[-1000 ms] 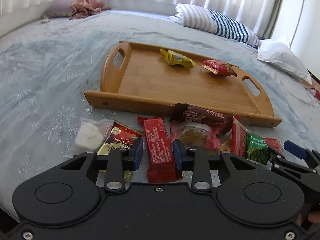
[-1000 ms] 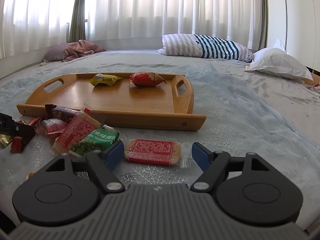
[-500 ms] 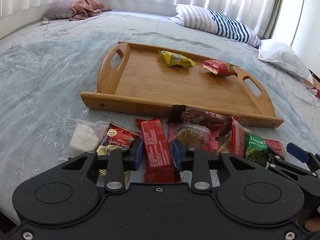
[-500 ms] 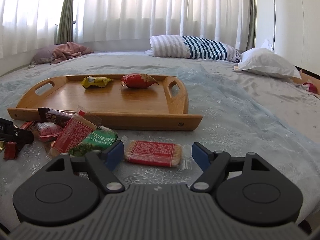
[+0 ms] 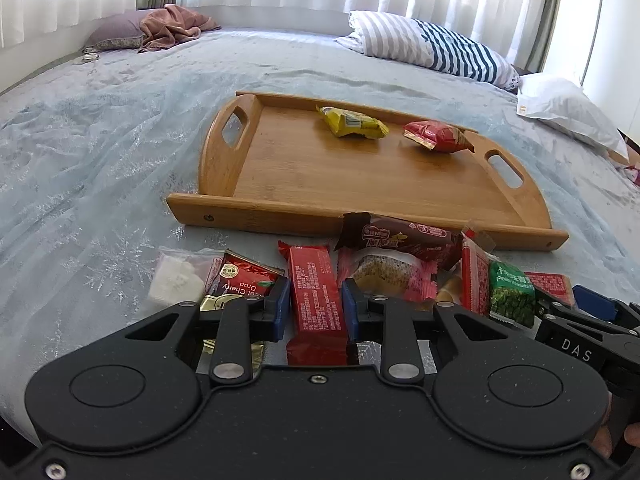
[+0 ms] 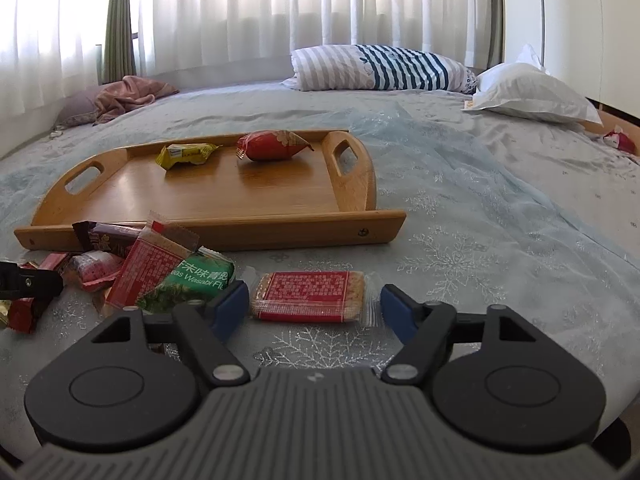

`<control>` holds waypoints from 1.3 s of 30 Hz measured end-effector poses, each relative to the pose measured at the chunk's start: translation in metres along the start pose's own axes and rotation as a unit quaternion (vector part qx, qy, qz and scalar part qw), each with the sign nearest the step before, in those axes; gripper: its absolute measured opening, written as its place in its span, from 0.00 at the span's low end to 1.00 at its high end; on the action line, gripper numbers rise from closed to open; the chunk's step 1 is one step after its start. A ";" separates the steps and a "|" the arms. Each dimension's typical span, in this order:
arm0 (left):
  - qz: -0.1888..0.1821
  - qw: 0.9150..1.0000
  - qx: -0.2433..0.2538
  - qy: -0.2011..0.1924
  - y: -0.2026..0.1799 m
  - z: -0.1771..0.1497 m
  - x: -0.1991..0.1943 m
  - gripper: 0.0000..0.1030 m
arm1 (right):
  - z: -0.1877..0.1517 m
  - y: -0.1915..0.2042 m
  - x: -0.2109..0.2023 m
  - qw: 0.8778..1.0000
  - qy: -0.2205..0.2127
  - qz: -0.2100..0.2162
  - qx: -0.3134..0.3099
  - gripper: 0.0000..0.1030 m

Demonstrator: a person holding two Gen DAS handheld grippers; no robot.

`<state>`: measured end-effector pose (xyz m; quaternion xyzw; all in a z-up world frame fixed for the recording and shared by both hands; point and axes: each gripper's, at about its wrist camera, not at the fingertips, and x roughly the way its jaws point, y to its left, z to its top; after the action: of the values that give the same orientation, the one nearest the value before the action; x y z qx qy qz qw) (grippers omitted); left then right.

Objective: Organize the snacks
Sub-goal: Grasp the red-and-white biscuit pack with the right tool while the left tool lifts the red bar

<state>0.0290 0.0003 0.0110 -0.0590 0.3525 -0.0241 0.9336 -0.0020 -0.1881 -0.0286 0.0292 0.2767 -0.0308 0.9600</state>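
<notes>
A big bed [image 5: 120, 128] with a pale blue cover sits by white curtains [image 6: 320, 12]. A wooden tray [image 5: 280, 220] lies on it. The left claw [image 5: 314, 310] is clamped on a red snack bar [image 5: 316, 300]. The right claw [image 6: 308, 312], pointing down, has been closing around a cracker pack [image 6: 310, 296], pads not touching.

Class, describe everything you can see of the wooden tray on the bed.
The wooden tray looks like pale bamboo: rectangular, low-rimmed, with a raised curved end at each side pierced by a handle slot. It lies flat on the blue bedspread. A yellow packet and a red packet rest inside, apart; a brown wrapper lies against its near rim.
</notes>
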 end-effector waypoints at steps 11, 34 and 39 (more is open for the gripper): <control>-0.003 1.000 0.022 -0.004 0.000 0.002 -0.008 0.25 | 0.007 -0.013 -0.009 1.000 -0.012 -0.019 -0.009 0.79; -0.009 0.999 0.031 0.012 0.003 -0.003 0.003 0.28 | 0.005 0.005 0.007 1.000 0.004 -0.008 0.002 0.85; -0.010 0.999 0.035 0.011 0.001 -0.003 0.002 0.23 | 0.008 0.005 0.007 1.000 0.008 -0.007 0.000 0.70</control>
<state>0.0283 0.0013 0.0076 -0.0299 0.3609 -0.0468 0.9309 0.0086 -0.1843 -0.0258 0.0280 0.2844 -0.0370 0.9576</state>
